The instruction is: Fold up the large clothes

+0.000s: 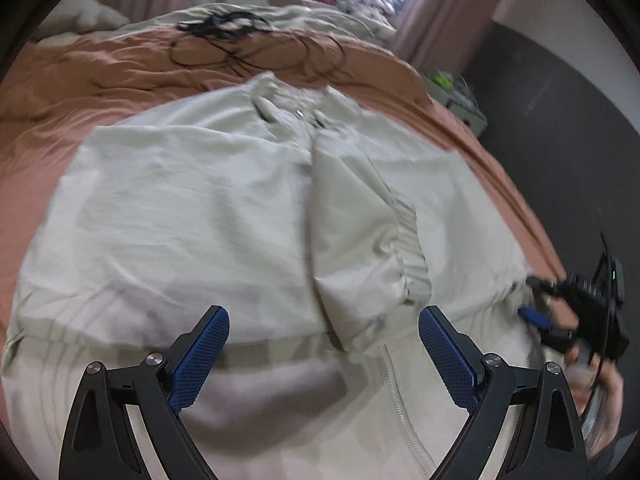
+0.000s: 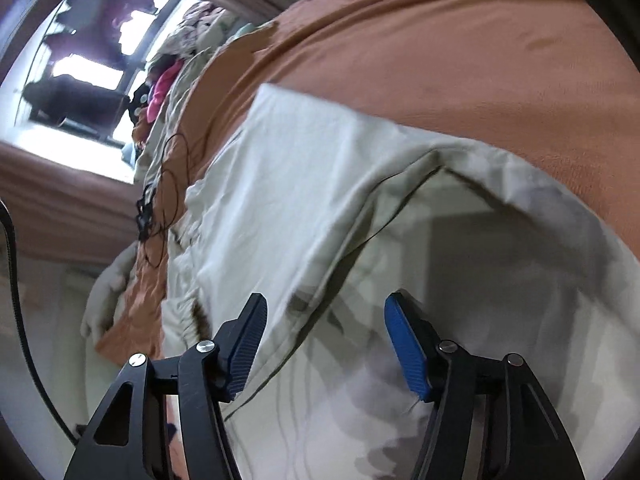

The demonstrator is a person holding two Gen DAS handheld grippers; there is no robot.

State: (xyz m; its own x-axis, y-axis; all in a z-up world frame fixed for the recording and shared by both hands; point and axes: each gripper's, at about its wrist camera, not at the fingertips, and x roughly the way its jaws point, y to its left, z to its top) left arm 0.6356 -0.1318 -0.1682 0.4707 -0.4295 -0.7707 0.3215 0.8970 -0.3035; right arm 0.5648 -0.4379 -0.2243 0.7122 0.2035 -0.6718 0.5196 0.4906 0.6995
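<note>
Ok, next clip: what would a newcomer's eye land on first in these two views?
First, the pale cream zip-up garment, spread across the middle of the rust-orange bedspread with its sleeves folded in over the front. Next, the two grippers over its near hem: the left gripper and the right gripper, both with blue-padded jaws open and nothing between them. A tangle of black cable lies on the bed beyond the garment's collar.

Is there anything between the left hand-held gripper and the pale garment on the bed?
Nothing visible. The left hand-held gripper hangs open right over the pale garment, with only bare cloth between its pads.
</note>
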